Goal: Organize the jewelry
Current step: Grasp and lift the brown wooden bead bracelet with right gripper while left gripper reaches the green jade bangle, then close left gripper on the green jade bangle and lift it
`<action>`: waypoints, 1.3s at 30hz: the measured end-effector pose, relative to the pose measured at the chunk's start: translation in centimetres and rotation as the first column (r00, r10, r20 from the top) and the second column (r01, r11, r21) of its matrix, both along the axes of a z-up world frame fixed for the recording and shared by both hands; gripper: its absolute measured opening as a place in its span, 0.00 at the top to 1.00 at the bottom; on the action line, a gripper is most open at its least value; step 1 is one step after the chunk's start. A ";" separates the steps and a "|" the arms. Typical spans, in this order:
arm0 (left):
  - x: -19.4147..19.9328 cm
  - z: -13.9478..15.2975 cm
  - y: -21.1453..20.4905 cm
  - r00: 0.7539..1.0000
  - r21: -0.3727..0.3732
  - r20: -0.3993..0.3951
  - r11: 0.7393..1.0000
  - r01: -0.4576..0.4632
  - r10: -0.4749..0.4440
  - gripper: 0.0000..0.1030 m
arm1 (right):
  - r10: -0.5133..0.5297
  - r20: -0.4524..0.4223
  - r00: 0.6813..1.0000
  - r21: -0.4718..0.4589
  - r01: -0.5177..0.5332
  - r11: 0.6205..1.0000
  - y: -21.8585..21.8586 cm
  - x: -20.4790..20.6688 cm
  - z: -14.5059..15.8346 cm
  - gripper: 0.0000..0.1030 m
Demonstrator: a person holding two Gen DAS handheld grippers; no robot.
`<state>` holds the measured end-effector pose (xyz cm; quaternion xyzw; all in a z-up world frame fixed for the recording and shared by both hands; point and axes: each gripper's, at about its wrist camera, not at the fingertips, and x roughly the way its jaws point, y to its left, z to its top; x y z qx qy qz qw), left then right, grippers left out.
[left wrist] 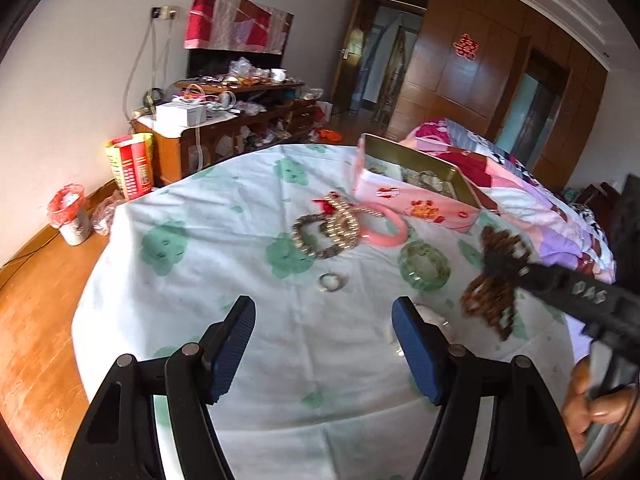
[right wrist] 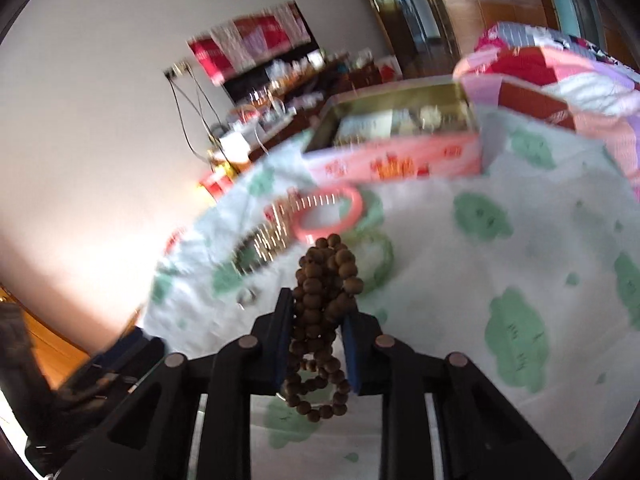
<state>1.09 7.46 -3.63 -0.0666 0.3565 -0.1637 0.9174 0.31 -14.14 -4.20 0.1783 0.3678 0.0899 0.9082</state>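
Right gripper (right wrist: pixel 316 344): fingers clamped on the brown bead strand (right wrist: pixel 324 292), lifted above the bed sheet (right wrist: pixel 460 288)
Left gripper (left wrist: pixel 323 344): fingers apart, empty
Advice: carry the dangling loops clear over the pink tin (right wrist: pixel 396 160) rim; lower inside before releasing

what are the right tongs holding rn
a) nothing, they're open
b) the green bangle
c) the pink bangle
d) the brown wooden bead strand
d: in the right wrist view the right tongs are shut on the brown wooden bead strand, while the pink bangle and green bangle lie on the cloth.
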 end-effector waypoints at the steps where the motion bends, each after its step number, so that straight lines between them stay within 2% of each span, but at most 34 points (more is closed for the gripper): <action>1: 0.3 0.1 -0.4 1.000 -0.003 -0.001 1.000 0.012 -0.012 0.31 | -0.016 0.026 1.000 -0.005 0.017 1.000 -0.5 -0.5 0.9 0.75; 4: 2.0 0.5 -3.0 0.996 -0.009 -0.009 0.996 0.087 -0.087 0.31 | -0.075 0.069 0.995 -0.053 0.079 0.995 -1.6 -1.2 2.4 0.75; 8: 4.8 0.2 -6.8 0.991 0.057 -0.044 0.990 0.129 -0.127 0.31 | -0.121 0.096 0.988 -0.103 0.131 0.986 -2.8 -1.7 2.9 0.75; 12: 7.9 -1.5 -9.2 0.976 0.015 -0.144 0.986 0.165 -0.161 0.31 | -0.146 0.087 0.985 -0.102 0.154 0.983 -3.9 -1.3 2.7 0.75; 16: 8.9 -3.3 -11.2 0.966 0.089 -0.199 0.979 0.183 -0.163 0.32 | -0.163 0.067 0.984 -0.095 0.169 0.981 -5.2 -1.1 2.1 0.75; 17: 8.9 -3.6 -11.6 0.964 0.097 -0.209 0.977 0.190 -0.166 0.36 | -0.165 0.065 0.984 -0.092 0.171 0.981 -5.5 -1.2 2.0 0.75; 18: 8.5 -3.5 -11.8 0.969 0.127 -0.186 0.974 0.189 -0.164 0.38 | -0.168 0.063 0.984 -0.090 0.173 0.981 -5.8 -1.2 2.0 0.75; 21: 8.1 -3.5 -12.5 0.971 0.198 -0.168 0.959 0.204 -0.172 0.55 | -0.174 0.055 0.983 -0.080 0.178 0.981 -6.3 -1.0 1.7 0.75; 23: 8.3 -3.6 -12.6 0.976 0.252 -0.151 0.949 0.191 -0.157 0.78 | -0.175 0.054 0.983 -0.070 0.178 0.981 -6.5 -0.8 1.6 0.75; 24: 8.3 -3.6 -12.5 0.977 0.256 -0.147 0.947 0.191 -0.157 0.82 | -0.175 0.053 0.983 -0.066 0.178 0.982 -6.5 -0.7 1.5 0.75; 25: 8.4 -3.7 -12.4 0.976 0.248 -0.148 0.949 0.195 -0.162 0.90 | -0.175 0.052 0.983 -0.061 0.178 0.982 -6.6 -0.7 1.5 0.75; 26: 8.7 -3.6 -12.1 0.976 0.242 -0.149 0.951 0.192 -0.159 0.93 | -0.175 0.050 0.983 -0.057 0.177 0.982 -6.6 -0.6 1.3 0.75; 30: 8.8 -3.5 -11.8 0.978 0.195 -0.133 0.963 0.186 -0.162 0.94 | -0.177 0.043 0.983 -0.043 0.179 0.983 -6.9 -0.4 1.0 0.75; 34: 7.4 -0.9 -10.3 0.983 0.073 -0.029 0.981 0.182 -0.180 0.94 | -0.198 0.048 0.979 -0.028 0.200 0.979 -7.6 -0.5 1.0 0.75; 39: 6.3 1.3 -8.9 0.984 -0.042 0.049 0.984 0.172 -0.170 0.94 | -0.240 0.088 0.967 -0.017 0.243 0.970 -8.5 -0.8 1.9 0.75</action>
